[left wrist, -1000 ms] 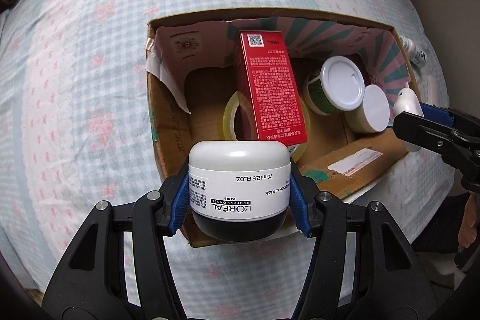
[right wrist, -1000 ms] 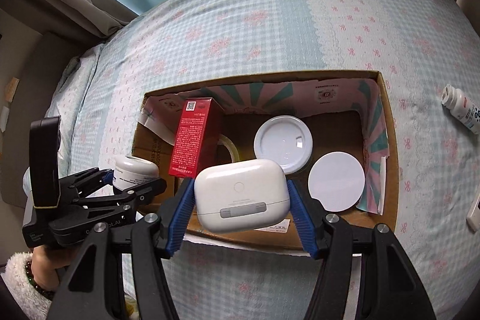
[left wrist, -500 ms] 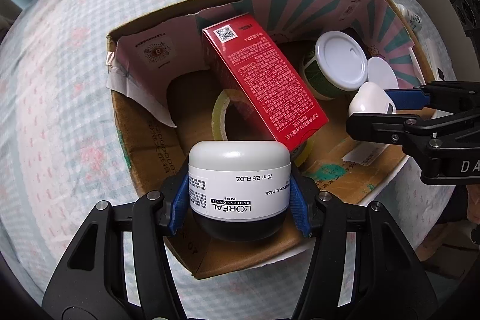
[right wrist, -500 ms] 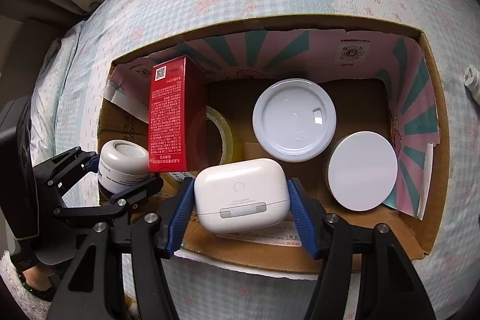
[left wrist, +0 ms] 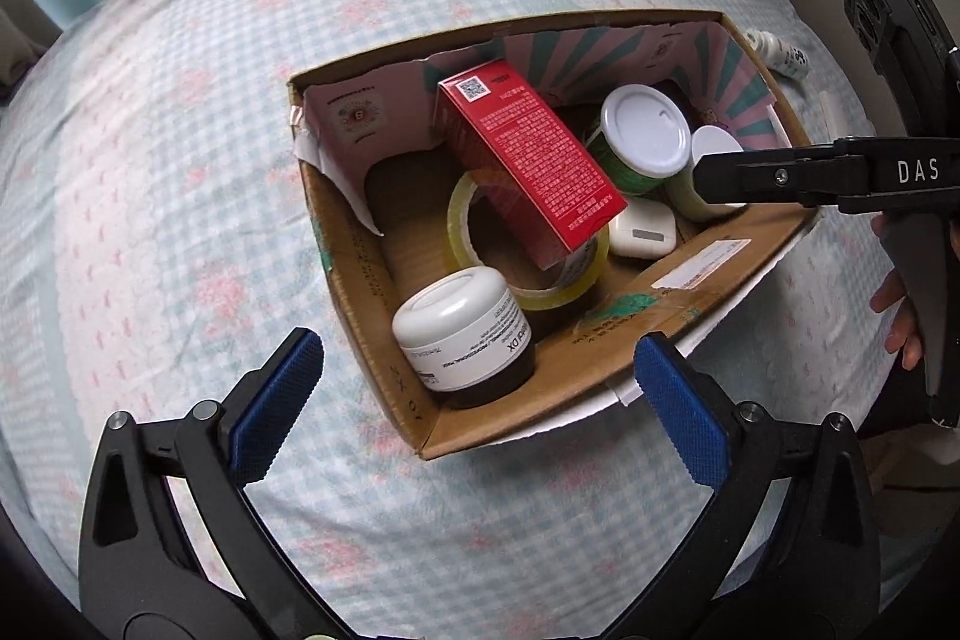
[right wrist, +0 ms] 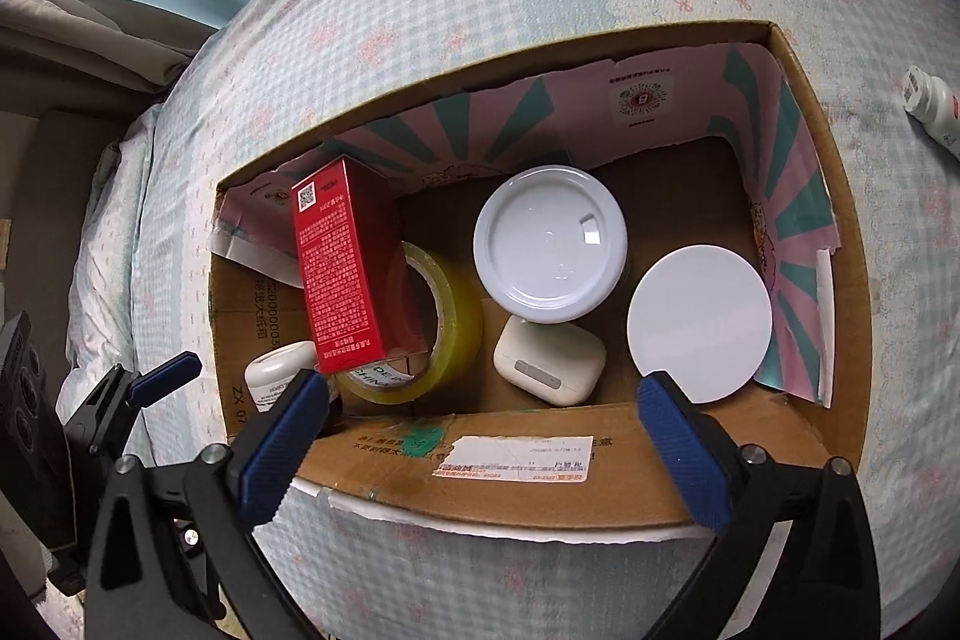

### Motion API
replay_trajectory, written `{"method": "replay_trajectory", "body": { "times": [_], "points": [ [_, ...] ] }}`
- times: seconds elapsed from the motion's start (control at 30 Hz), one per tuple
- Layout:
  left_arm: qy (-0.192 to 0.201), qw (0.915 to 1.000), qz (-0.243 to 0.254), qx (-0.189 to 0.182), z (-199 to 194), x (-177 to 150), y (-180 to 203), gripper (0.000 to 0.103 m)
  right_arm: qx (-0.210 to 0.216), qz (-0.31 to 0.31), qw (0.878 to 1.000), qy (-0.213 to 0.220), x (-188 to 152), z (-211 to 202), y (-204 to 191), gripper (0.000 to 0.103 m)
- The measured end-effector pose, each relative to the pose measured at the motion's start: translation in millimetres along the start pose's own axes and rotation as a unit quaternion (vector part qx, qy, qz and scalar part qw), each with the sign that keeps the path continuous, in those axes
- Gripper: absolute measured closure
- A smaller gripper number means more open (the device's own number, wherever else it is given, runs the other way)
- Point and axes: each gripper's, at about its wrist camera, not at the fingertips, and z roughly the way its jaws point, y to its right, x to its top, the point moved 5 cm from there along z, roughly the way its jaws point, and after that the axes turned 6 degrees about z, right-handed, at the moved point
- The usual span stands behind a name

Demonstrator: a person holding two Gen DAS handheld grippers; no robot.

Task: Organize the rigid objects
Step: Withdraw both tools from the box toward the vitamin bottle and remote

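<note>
A cardboard box [left wrist: 540, 388] [right wrist: 384, 466] lies on the bed. The white L'Oreal jar [left wrist: 462, 334] [right wrist: 277, 376] rests in its near left corner. The white earbuds case [left wrist: 642, 233] [right wrist: 547, 361] lies on the box floor. A red carton [left wrist: 528, 160] [right wrist: 342, 268] leans over a yellow tape roll [left wrist: 534, 289] [right wrist: 447, 334]. Two white-lidded jars [left wrist: 645, 131] [right wrist: 699, 322] stand at the right. My left gripper [left wrist: 474, 406] is open and empty just in front of the box. My right gripper [right wrist: 480, 442] is open and empty above the box's near wall.
A small white bottle [right wrist: 930, 112] [left wrist: 780, 55] lies on the checked bedsheet [left wrist: 180, 160] to the right of the box. The right gripper's arm [left wrist: 828, 172] reaches over the box's right end in the left wrist view. A pillow [right wrist: 102, 244] lies at the left.
Both grippers have opened. The L'Oreal jar dropped from the left gripper into the box's near corner. The earbuds case dropped from the right gripper onto the box floor.
</note>
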Motion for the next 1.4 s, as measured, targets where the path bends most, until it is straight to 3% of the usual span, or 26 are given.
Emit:
{"method": "replay_trajectory", "body": {
  "times": [0.43,0.9,1.13,1.4],
  "points": [
    [0.023,0.9994,-0.025,0.004,-26.2,2.8,-6.6,0.0,-0.008,-0.02,1.0,0.022,-18.6,-27.3,-2.7,0.0],
    [0.034,0.9982,-0.046,0.015,-41.8,4.6,17.7,0.0,-0.004,-0.047,0.998,0.052,-21.3,-60.3,4.0,0.0],
    [0.033,0.999,-0.002,0.031,-51.3,38.6,60.3,0.0,-0.021,-0.045,0.995,0.086,-16.4,-103.1,35.9,0.0],
    [0.04,0.9924,0.114,0.025,-48.2,117.1,145.4,0.0,-0.058,-0.005,0.988,0.143,5.5,-173.3,104.2,0.0]
  ]
}}
